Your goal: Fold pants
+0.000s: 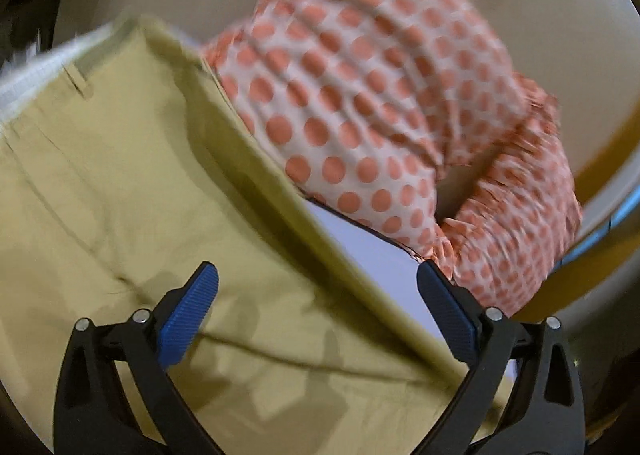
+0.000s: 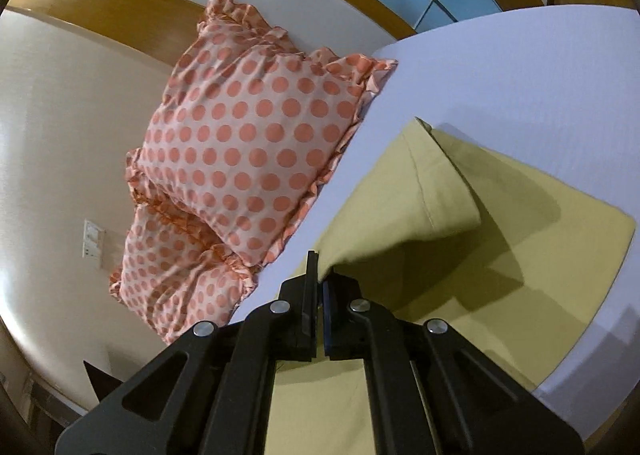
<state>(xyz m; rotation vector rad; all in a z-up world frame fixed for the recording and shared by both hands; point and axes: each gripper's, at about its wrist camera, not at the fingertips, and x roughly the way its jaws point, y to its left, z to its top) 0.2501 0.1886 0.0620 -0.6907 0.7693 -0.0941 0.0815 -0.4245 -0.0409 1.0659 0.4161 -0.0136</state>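
Note:
The pants [image 1: 132,191] are yellow-green and lie spread on the white bed sheet [image 1: 376,255]. In the left wrist view my left gripper [image 1: 318,295] is open just above the fabric, with its blue pads wide apart and nothing between them. In the right wrist view my right gripper [image 2: 320,275] is shut on an edge of the pants [image 2: 432,191], lifting a fold of cloth up over the flat part lying on the sheet [image 2: 520,75].
Two polka-dot pillows with orange spots and ruffled edges [image 2: 248,151] [image 1: 372,91] lean at the head of the bed, close to the pants. A wooden headboard [image 2: 132,3] and a cream wall [image 2: 52,127] lie behind them.

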